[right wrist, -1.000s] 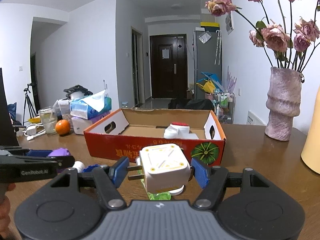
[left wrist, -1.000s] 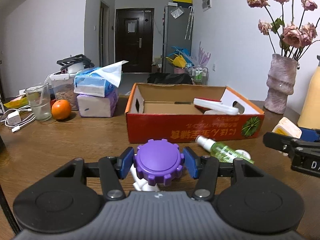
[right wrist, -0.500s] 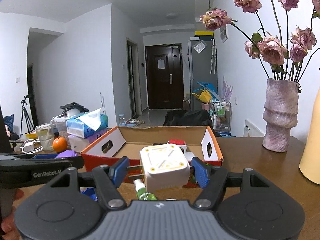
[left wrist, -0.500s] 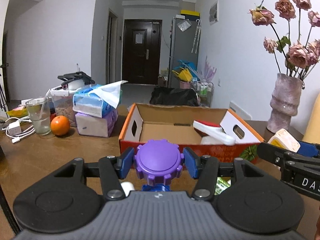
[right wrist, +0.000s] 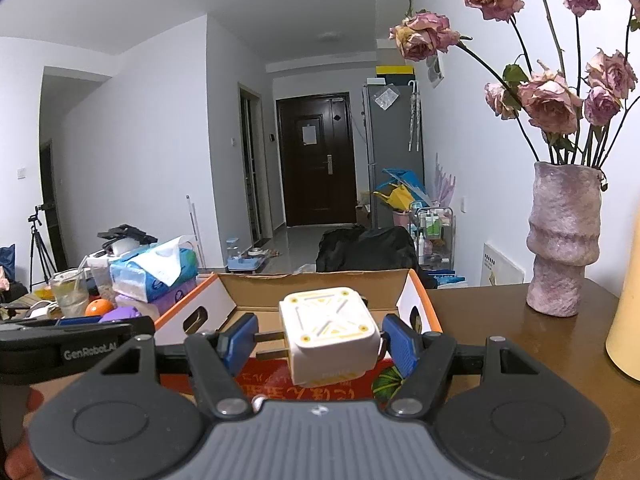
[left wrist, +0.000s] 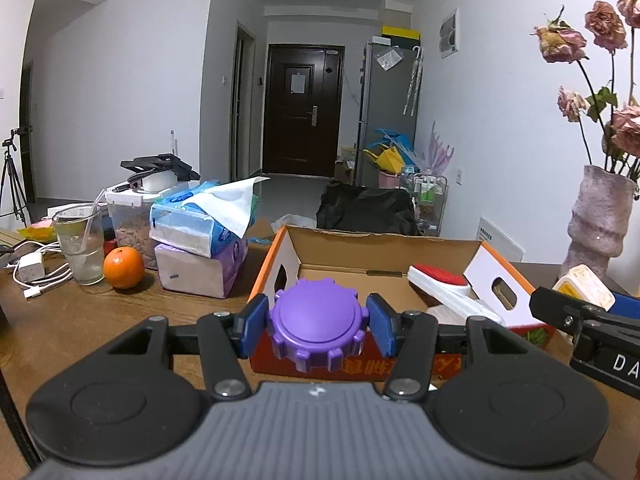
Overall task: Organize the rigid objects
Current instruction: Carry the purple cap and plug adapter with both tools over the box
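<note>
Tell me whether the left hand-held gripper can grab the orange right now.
Probably not: the left hand-held gripper is already shut on the purple cap, so it would have to release it first. The orange sits unobstructed otherwise.

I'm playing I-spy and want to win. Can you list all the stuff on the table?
Cardboard box: one, orange and white, table middle.
Lint brush: one, white and red, inside box.
Orange: one, left of box.
Glass: one, clear, beside orange.
Tissue packs: two, blue on purple, stacked.
Vase: one, pink, table right, with roses.
Purple cap: one, in left gripper.
White plug adapter: one, in right gripper.
</note>
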Available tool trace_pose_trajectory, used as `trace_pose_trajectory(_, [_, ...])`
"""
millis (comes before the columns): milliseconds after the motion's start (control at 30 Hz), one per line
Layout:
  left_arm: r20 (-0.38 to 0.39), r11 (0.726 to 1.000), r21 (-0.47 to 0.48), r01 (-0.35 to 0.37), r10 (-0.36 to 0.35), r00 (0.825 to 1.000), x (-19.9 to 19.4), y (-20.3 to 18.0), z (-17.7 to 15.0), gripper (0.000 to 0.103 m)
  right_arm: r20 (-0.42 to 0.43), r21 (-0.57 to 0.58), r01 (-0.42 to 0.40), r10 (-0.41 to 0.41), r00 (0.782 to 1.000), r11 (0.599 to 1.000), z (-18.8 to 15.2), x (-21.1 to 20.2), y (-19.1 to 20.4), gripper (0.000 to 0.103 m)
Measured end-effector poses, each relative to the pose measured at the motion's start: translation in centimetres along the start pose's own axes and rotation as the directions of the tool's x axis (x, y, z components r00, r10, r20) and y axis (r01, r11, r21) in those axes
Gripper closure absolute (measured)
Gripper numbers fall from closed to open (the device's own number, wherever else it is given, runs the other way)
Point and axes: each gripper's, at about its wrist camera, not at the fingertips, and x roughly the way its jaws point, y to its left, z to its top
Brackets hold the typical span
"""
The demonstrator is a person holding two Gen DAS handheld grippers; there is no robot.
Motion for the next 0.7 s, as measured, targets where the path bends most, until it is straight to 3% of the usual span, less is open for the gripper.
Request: trace_pose_trajectory(700, [0.028, 1.000, 0.012, -0.024, 0.024, 0.999, 5.0, -0.9, 2.3, 0.048, -0.002, -0.025, 0.002, -0.002, 1.000, 1.000, 1.6, 6.1, 0.3, 0.035])
